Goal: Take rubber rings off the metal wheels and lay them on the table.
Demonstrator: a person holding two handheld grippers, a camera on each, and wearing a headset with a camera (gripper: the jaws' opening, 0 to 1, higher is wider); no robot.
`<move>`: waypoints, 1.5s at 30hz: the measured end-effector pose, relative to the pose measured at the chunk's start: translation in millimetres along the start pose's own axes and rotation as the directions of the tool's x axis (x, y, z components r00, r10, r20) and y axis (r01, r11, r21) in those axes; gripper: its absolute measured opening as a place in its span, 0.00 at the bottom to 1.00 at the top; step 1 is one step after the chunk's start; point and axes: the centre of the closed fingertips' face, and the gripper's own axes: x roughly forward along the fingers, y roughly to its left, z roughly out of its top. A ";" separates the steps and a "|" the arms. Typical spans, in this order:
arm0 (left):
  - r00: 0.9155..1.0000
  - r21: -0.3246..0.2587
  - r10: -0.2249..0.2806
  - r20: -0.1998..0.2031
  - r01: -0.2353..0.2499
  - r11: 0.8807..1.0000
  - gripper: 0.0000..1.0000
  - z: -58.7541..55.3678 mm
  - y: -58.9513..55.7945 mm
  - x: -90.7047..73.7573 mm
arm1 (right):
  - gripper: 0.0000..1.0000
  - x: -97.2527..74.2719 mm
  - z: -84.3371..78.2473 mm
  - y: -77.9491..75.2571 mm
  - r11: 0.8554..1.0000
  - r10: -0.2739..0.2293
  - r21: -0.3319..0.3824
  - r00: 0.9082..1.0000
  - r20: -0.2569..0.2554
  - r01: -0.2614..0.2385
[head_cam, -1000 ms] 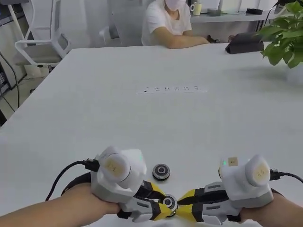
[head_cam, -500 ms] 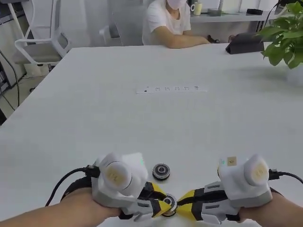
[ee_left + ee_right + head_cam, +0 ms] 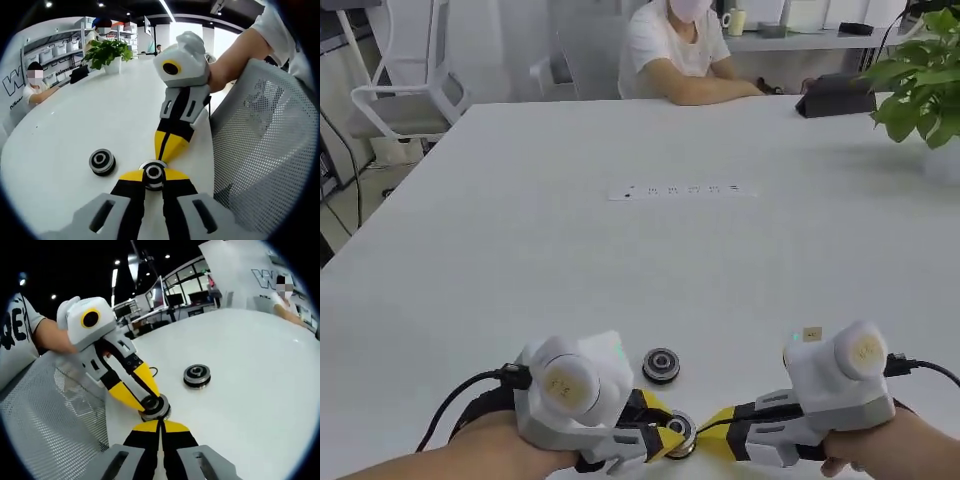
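Observation:
A metal wheel with a black rubber ring (image 3: 680,430) is held just above the white table (image 3: 620,270) at its near edge. My left gripper (image 3: 670,436) comes in from the left, its yellow jaws shut on either side of this wheel (image 3: 153,173). From the right, my right gripper (image 3: 706,432) has its jaws closed together, tips pinched on the wheel's rubber rim (image 3: 156,408). In its own view the right gripper (image 3: 160,422) meets the left gripper (image 3: 146,399) at the wheel. A second wheel (image 3: 661,364) with its ring on lies flat on the table just beyond, also in the left gripper view (image 3: 102,162).
A flat white strip (image 3: 682,188) lies mid-table. A person (image 3: 680,50) sits at the far edge, with a dark pouch (image 3: 835,92) and a leafy plant (image 3: 920,80) at the far right. A mesh chair back (image 3: 260,150) is close behind the grippers.
Both grippers stay on the same wheel and have drifted slightly toward the table's near edge. The loose wheel has not moved.

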 end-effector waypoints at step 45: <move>1.000 -0.001 0.021 0.000 -0.021 1.000 0.07 1.5 0.2 1.3 | 0.00 -6.9 18.3 4.6 0.971 0.034 0.227 0.987 0.157 -0.070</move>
